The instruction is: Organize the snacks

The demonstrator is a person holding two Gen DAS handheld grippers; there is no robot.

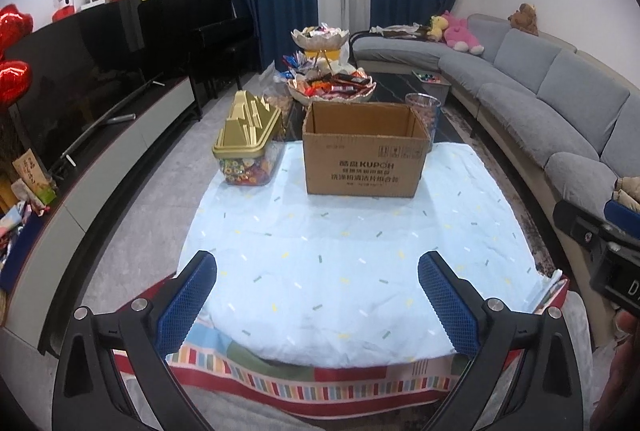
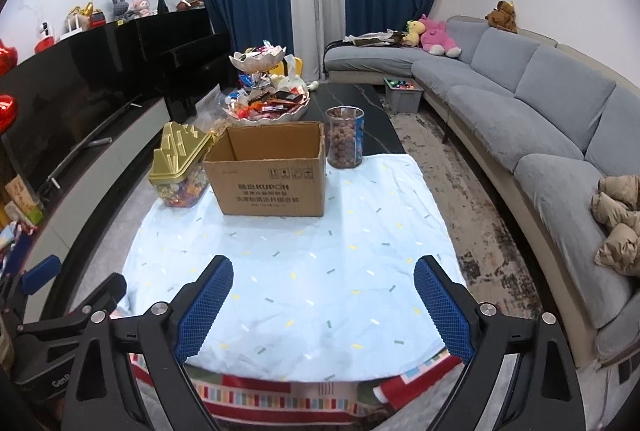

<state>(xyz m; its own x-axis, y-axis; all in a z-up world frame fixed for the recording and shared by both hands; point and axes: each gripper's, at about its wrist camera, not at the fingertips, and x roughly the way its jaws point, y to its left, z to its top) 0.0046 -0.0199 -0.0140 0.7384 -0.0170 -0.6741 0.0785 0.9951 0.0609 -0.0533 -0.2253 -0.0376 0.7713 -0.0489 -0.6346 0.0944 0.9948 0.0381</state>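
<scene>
open cardboard box [image 1: 362,151] sitting on pale blue cloth [image 1: 340,263] over desk, front reading "kupoh" above smaller chinese lines, too fine to read. gold-lidded candy jar [image 1: 248,147] standing just left of box; clear jar of brown balls [image 2: 345,142] behind box's right corner; snack bowls [image 1: 332,89] behind box. left gripper [image 1: 318,295] and right gripper [image 2: 323,305] hovering near side of box, both released, gripping nothing.

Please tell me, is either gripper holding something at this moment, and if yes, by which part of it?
Nothing is held. The left gripper and the right gripper are both open, with only the light blue cloth showing between their fingers. The cardboard box stands untouched beyond them.
</scene>
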